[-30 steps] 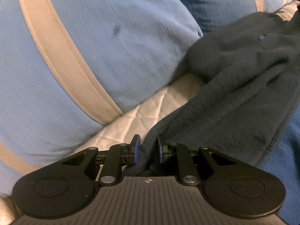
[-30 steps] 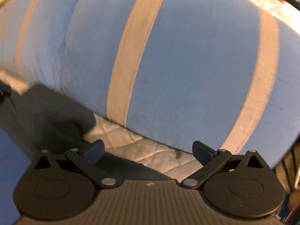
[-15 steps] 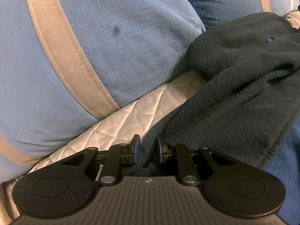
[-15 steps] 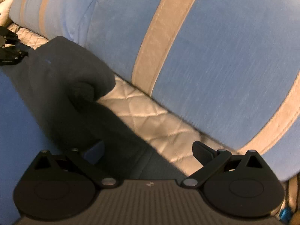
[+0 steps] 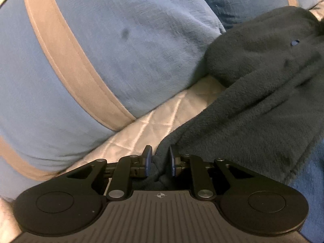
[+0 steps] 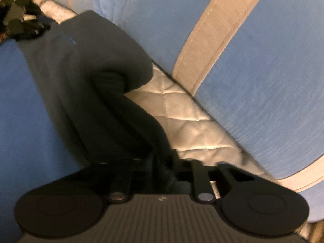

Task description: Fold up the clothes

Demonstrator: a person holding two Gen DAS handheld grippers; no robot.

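Left fingers (image 5: 147, 160): drawn close together, pinching a bunched edge of the dark fleece garment (image 5: 253, 101).
Right fingers (image 6: 194, 170): pulled in narrow around a fold of the same garment (image 6: 91, 85); the view is dim and blurred there, so the pads cannot be made out.
Left gripper (image 5: 160, 158): low in its view, at 6 o'clock.
Right gripper (image 6: 164, 168): at 6 o'clock in its view.
Garment: spread from the left gripper toward 2 o'clock, lying partly on a white quilted cover (image 5: 154, 117) and partly on a blue blanket (image 6: 24, 121).
Pillows (image 5: 113, 56): blue with tan stripes, at 11 o'clock, touching the garment's bunched end.
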